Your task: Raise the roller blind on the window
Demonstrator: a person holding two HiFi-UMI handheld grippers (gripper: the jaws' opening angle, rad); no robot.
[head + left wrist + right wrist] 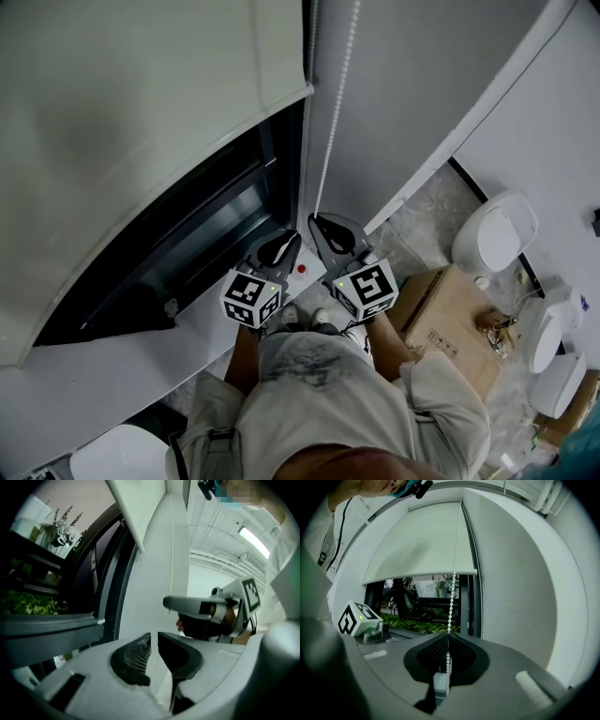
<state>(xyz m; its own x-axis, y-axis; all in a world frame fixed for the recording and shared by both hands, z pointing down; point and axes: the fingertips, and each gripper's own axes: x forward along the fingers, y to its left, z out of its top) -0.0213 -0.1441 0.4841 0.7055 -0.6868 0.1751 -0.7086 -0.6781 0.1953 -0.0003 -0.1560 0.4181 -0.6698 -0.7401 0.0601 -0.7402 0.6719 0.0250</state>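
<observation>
The white roller blind point(141, 103) covers the upper part of the dark window point(216, 225), and its bottom bar point(422, 577) hangs partway down the glass. A white bead chain point(335, 103) runs down the wall at the blind's right edge. My right gripper point(330, 236) is shut on this bead chain point(452, 597), which passes between its pads point(448, 641) and hangs below them. My left gripper point(279, 249) sits just left of it near the sill. Its jaws point(154, 644) stand slightly apart, open, with nothing between them. The right gripper point(201, 606) shows beyond them.
A grey window sill point(202, 314) runs below the glass. On the floor to the right lie a cardboard box point(455, 323) and white sanitary fixtures point(497, 234). Green plants point(412, 626) show outside the window. The white wall point(520, 597) stands right of the chain.
</observation>
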